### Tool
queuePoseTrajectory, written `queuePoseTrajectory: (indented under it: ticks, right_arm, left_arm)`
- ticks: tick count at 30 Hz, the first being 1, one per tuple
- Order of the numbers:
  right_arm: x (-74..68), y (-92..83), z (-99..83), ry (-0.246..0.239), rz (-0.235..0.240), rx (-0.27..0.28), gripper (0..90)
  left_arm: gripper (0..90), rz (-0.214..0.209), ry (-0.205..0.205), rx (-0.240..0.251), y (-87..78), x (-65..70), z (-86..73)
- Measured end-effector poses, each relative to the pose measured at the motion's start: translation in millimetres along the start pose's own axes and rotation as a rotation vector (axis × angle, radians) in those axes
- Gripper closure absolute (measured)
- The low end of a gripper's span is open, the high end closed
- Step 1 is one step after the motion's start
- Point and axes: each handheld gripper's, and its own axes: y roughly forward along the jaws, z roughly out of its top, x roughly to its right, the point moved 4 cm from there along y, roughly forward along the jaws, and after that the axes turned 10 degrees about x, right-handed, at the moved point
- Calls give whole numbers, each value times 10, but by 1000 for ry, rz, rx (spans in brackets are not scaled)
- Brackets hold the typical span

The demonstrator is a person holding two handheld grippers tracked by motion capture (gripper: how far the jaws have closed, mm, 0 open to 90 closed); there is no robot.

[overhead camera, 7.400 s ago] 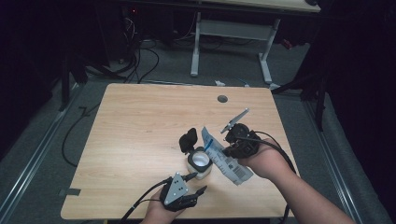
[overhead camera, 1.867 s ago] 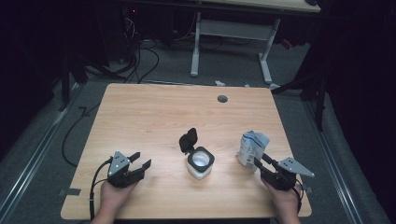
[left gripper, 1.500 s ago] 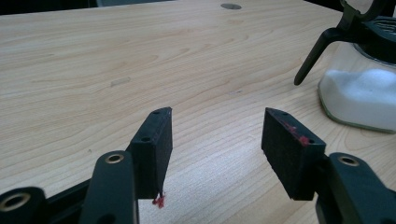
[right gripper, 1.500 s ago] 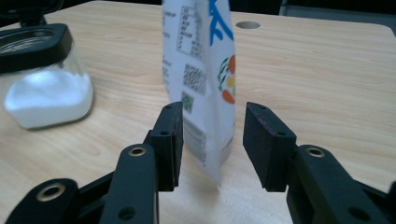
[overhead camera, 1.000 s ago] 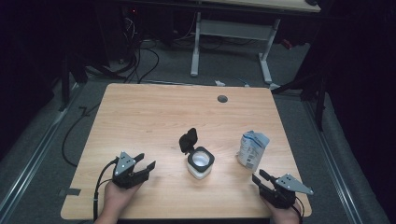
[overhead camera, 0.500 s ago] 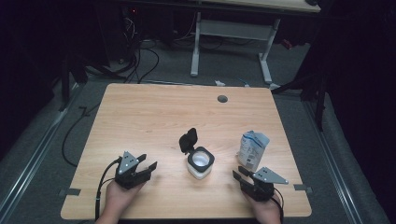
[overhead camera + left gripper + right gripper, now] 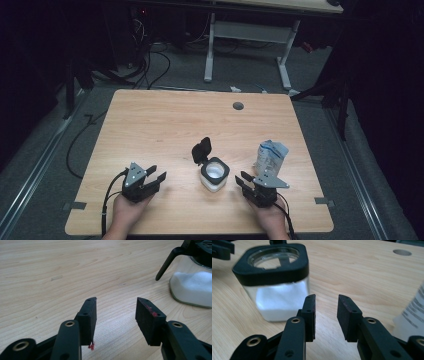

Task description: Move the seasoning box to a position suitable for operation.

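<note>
The bench (image 7: 150,125) carries a white bag (image 7: 270,156) at the right and, just left of it, a square jar (image 7: 215,174) of white powder, its black lid (image 7: 202,149) flipped open. To close it cleanly, steady the jar first. Both hands rest low at the near edge: left hand-held gripper (image 7: 156,178) and right hand-held gripper (image 7: 241,179), jaws apart, empty.

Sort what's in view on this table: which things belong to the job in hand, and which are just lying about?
In the job:
- glass jar part-filled with white powder, its black flip lid open
- white paper bag upright beside it
- left tongs and right tongs, both open, holding nothing

Just about:
- round hole near the table's far edge
- cables on the floor
</note>
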Motion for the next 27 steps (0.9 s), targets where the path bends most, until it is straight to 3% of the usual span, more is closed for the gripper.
queuePoseTrajectory:
  ticks: [3, 5, 7, 17, 22, 27]
  right_arm:
    - [-22, -4, -2, 16, -8, 14, 682]
    - [-37, -16, 4, 40, 14, 15, 681]
    - [-56, -32, 17, -8, 5, 5, 683]
    - [-105, -4, -32, 14, 42, -18, 721]
    - [-157, 5, -33, 3, 63, -27, 790]
    - [-197, 1, -37, -14, 74, -29, 898]
  left_arm:
    - [582, -7, -8, 6, 2, 26, 10]
    - [609, -9, -12, 2, 15, 44, 17]
    - [640, -11, -18, -6, 38, 60, 22]
    - [826, 4, -56, -24, 164, 151, 80]
    - [900, 10, -32, -24, 314, 246, 224]
    - [900, -1, -36, -14, 442, 325, 361]
